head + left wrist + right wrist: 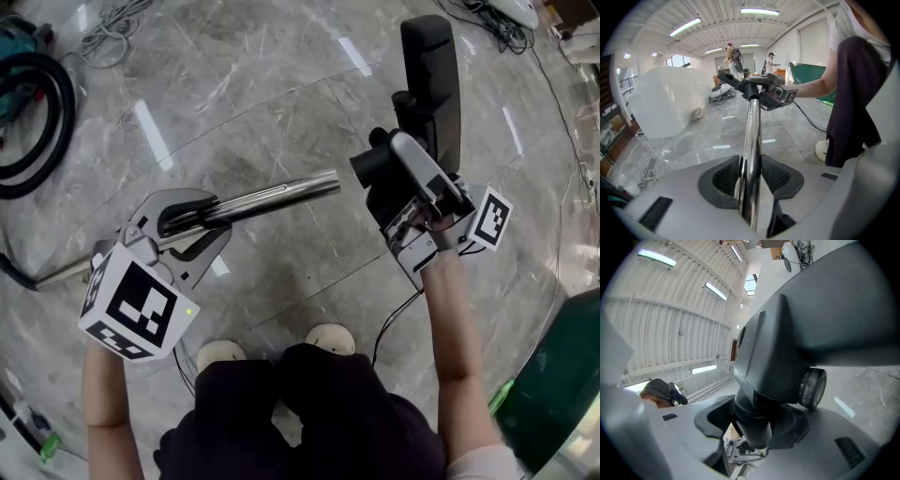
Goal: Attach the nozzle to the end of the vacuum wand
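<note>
A shiny metal vacuum wand (267, 199) lies level above the floor, its free end pointing right. My left gripper (192, 225) is shut on the wand (751, 154), whose tube runs straight out between the dark pads. A black floor nozzle (427, 89) stands upright at the right, with its round neck (752, 420) down between the jaws. My right gripper (398, 202) is shut on that neck. In the left gripper view the nozzle (750, 88) sits just past the wand's tip. A gap of floor shows between wand end and nozzle neck in the head view.
A black vacuum hose (37, 122) curls on the marble floor at the far left, beside a teal vacuum body (17, 42). Cables (112, 28) lie at the top. A green bin (562, 384) stands at the lower right. My shoes (328, 337) are below the wand.
</note>
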The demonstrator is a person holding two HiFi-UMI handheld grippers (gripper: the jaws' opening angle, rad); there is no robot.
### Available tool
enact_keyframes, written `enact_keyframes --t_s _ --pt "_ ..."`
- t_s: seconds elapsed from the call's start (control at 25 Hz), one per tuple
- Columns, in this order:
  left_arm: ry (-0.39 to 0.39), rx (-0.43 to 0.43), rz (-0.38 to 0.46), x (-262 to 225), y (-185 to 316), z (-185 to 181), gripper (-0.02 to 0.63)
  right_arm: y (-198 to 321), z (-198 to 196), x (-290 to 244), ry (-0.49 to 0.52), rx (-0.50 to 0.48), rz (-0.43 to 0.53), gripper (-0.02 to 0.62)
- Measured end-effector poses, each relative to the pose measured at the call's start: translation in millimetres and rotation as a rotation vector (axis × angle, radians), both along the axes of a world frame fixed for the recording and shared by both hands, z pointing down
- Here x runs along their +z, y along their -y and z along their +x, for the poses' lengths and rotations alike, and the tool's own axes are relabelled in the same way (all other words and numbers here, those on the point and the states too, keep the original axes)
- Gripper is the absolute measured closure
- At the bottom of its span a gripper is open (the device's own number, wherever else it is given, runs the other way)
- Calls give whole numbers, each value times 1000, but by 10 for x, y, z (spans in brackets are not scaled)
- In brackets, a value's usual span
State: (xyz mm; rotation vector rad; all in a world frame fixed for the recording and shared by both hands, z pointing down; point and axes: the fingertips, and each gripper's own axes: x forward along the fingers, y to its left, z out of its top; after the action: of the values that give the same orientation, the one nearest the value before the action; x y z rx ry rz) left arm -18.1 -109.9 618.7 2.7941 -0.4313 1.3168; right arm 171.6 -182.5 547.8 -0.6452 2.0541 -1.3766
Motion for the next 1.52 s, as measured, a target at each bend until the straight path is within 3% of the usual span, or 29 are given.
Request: enact_keyframes --t_s 0.12,0.24,0.36,0.52,0.68,0.92,1.52 --pt "-59 -34 43 -226 116 -69 453 99 -96 -177 -1 8 17 374" --pt "-111 -70 79 -385 227 -141 453 152 -222 -376 90 6 23 374" --pt "-115 -76 95 -466 239 -205 453 177 -310 -522 167 17 41 374" --pt "-119 -81 115 -569 232 -246 454 178 -422 -564 156 11 72 374" --pt "-113 -73 131 -613 218 -259 456 176 -411 -576 235 37 67 374" --pt "-99 -73 141 -585 213 -253 456 159 -414 -546 272 43 53 374" --pt "-88 -65 164 -536 237 -220 459 142 -455 -575 125 77 112 374"
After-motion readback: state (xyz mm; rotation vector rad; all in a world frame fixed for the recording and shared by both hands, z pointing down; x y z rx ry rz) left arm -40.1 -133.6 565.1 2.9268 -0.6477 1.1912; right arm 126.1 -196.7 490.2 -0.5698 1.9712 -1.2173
